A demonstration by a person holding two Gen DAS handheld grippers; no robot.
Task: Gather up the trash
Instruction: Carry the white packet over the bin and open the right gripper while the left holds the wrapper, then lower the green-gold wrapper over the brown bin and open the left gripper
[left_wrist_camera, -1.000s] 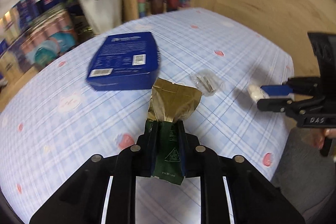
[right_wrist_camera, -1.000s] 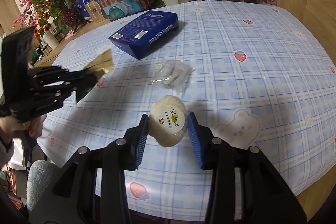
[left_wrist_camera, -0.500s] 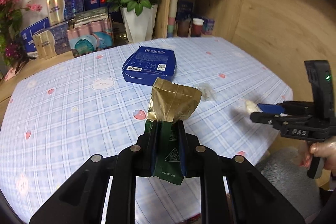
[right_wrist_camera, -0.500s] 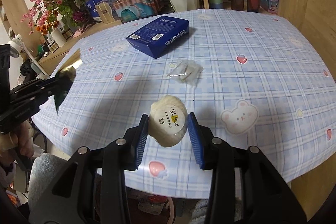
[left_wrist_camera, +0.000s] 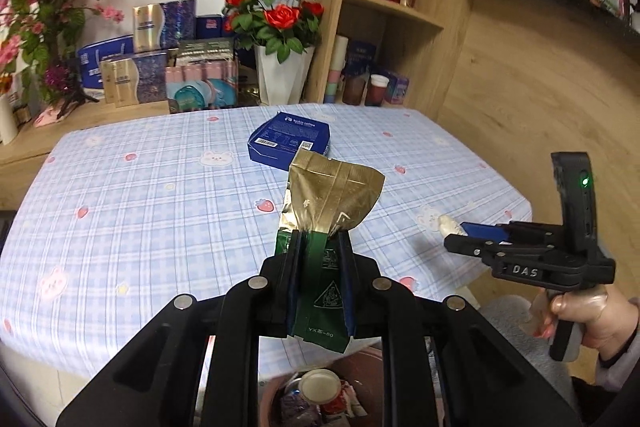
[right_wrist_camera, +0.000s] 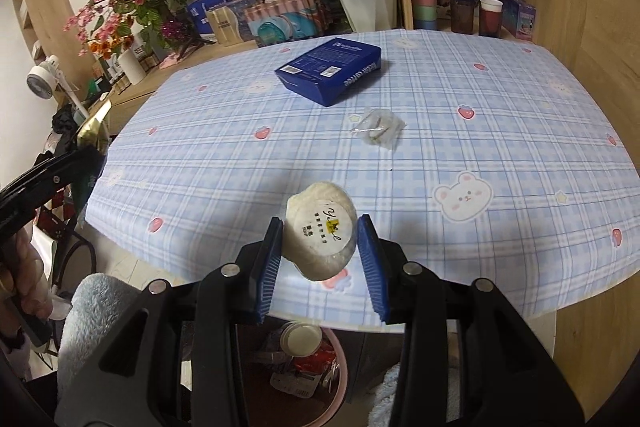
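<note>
The left gripper [left_wrist_camera: 319,247] is pinching a green and gold foil packet [left_wrist_camera: 326,211] at its narrow green lower part, with the fingers nearly closed on it. The packet looks very light and thin; I think it is crumpling easily and may be a little slippery, so the flat lower part is a good place to hold. The gripper is pointing forward at the near edge of the table [left_wrist_camera: 160,195], and the trash bin [left_wrist_camera: 316,399] is showing just below it.

The right gripper [right_wrist_camera: 320,247] is holding a round white puck-like package [right_wrist_camera: 321,235] with a printed label, squeezed on its two sides between the blue pads [right_wrist_camera: 272,263]. The fingers are about half open around it. It looks light and rather soft, so probably only a gentle squeeze is needed. This gripper too is above the bin [right_wrist_camera: 304,367], near the table edge.

A clear plastic wrapper [right_wrist_camera: 378,127] and a blue box [right_wrist_camera: 328,69] are lying on the table.
</note>
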